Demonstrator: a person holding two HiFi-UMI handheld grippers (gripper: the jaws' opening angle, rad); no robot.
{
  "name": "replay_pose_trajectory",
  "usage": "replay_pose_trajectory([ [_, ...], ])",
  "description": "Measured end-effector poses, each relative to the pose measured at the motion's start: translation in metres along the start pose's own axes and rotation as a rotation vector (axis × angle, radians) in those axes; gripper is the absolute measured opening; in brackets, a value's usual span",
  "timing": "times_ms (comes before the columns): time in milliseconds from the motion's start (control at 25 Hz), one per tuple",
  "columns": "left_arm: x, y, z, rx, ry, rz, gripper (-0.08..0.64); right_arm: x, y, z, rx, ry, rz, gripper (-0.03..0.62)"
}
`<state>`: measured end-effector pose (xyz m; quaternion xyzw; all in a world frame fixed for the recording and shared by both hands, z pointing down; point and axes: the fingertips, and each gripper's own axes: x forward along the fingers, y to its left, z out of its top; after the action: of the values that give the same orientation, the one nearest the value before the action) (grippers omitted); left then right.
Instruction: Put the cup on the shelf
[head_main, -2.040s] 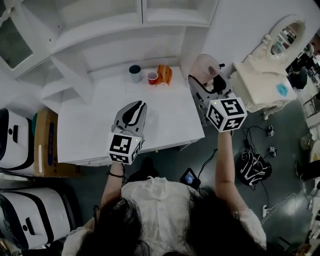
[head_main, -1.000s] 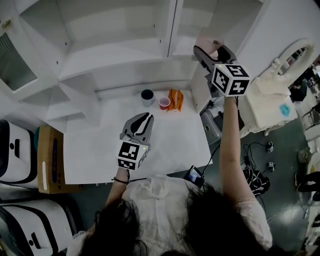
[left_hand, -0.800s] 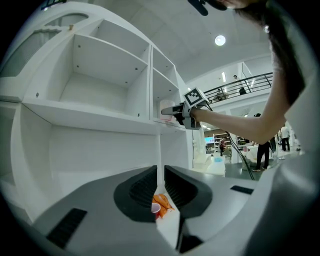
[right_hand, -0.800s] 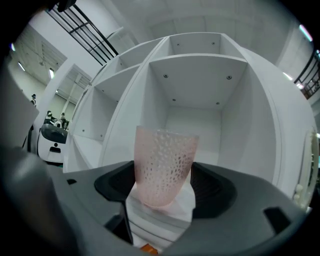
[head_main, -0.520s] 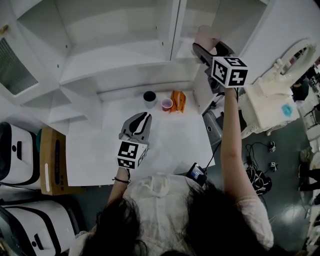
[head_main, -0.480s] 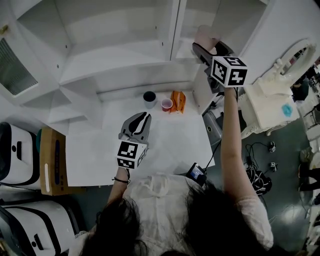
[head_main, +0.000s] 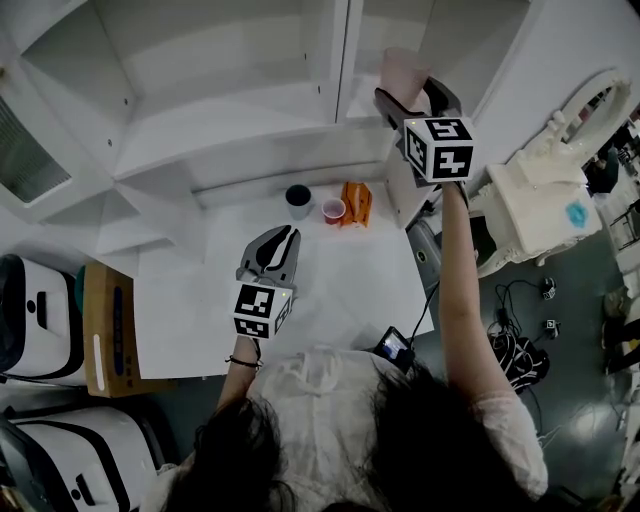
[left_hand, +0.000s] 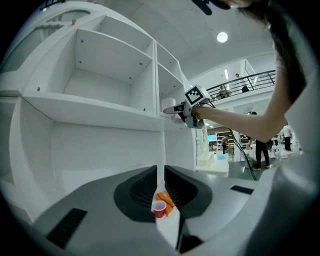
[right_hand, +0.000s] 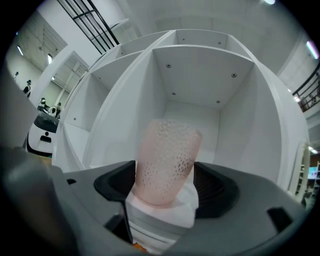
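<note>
pinching dimpled pink cup (right_hand: 167, 160) — cylindrical

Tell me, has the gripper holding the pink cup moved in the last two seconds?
Yes. The right gripper, shut on the pink cup, has risen from beside the table edge, nearer than the orange packet, up to the shelf's right compartment.

Pink cup (right_hand: 167, 160) of dimpled matt plastic (slightly translucent), smooth white-painted shelf (right_hand: 195, 85)
</note>
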<state>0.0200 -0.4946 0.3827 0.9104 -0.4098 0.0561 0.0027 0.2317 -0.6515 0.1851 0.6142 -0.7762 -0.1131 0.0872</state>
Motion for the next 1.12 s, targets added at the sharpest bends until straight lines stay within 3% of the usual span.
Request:
replay_pose_trajectory([
  [360,-0.008,0.018,-0.009,-0.012,0.014,0.052,0.043,-0.009,-0.005,-0.01,0.014,0.027,-0.063,0.34],
  [600,-0.006,0.018,-0.011,-0.02,0.014,0.056,0.044,-0.028,0.003,-0.011,0.187,-0.032,0.003,0.339],
  [920,-0.001,-0.006,-0.015,-0.016,0.023,0.007,0.043,-0.072,0.032,-0.016,0.196,-0.081,0.049,0.339],
  [1120,-0.003,-0.026,-0.016,-0.016,0.025,-0.02,0.044,-0.103,0.065,-0.042,0.238,-0.048,0.105,0.339],
])
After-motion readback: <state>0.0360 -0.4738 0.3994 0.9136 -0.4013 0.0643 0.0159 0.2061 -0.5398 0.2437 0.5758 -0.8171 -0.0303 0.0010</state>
